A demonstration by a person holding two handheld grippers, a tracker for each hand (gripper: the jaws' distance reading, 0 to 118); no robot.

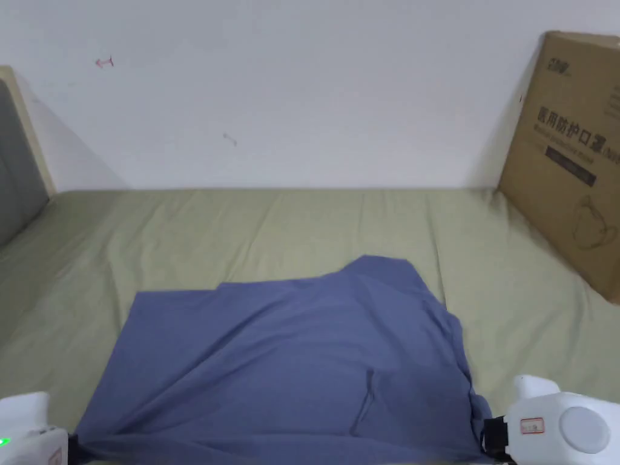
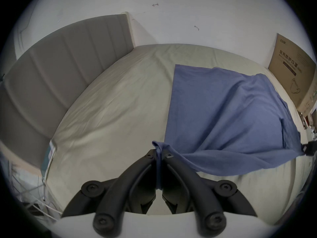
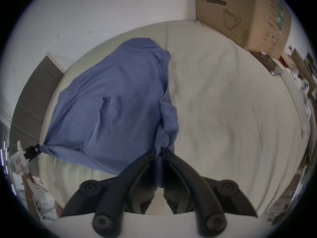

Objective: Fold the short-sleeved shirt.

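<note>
Green bed (image 1: pixel 242 230), blue shirt (image 1: pixel 290 363) lengthwise toward wall (near corners lifted), left claw (image 2: pixel 159 153), right claw (image 3: pixel 158 151) both clamping it.

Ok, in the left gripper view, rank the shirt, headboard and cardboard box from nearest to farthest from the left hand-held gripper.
1. Blue shirt: clamped in the left hand-held gripper.
2. Grey headboard: off to the left.
3. Cardboard box: far right, against the wall.

Open sheet (image 1: pixel 181 230) left & beyond shirt (image 1: pixel 290 363), cardboard box (image 1: pixel 569 157) blocks right, headboard (image 1: pixel 15 163) far left
</note>
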